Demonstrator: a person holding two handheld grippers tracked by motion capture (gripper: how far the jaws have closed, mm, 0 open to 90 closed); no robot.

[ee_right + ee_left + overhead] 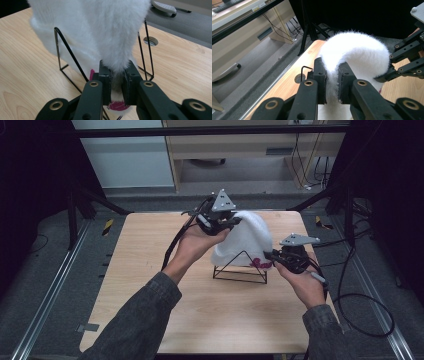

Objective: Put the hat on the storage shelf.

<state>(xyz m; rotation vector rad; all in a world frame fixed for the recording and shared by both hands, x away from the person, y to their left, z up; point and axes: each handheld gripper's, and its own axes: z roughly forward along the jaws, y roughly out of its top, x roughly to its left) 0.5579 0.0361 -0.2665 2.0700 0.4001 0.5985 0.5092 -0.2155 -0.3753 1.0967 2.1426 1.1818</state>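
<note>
So I've got a fluffy white sock [247, 240] draped over a black wire stand [240, 268], which I'll use as the landmark here. The stand sits a bit right of the middle of the table [150, 270], and the sock covers its top, hanging down on both sides.

Left tongs [234, 221] are up above the stand at its far-left side, clenched on a fold of the fuzz. In the left gripper view the pile is squeezed flat between the two jaws [333, 82]. Right tongs [270, 255] are low at the stand's right side, pinching the sock's lower end, right where the pink patch [117, 105] is. Their jaws are closed on the fabric too [117, 82].

As for handling, my read is that this thing is super light and totally floppy. It has no stiffness at all, so it'll sag wherever I'm not holding it. The fur looks plush enough that a shallow pinch could just grab fluff and slide off, so I'd bite deep into the knit itself. It's not fragile, but it looks stretchy. The real risk, I reckon, is the fabric snagging on the stand's wire corners and dragging the whole stand along, since the stand looks light as well. Holding the two ends well apart seems like the way to go
</note>
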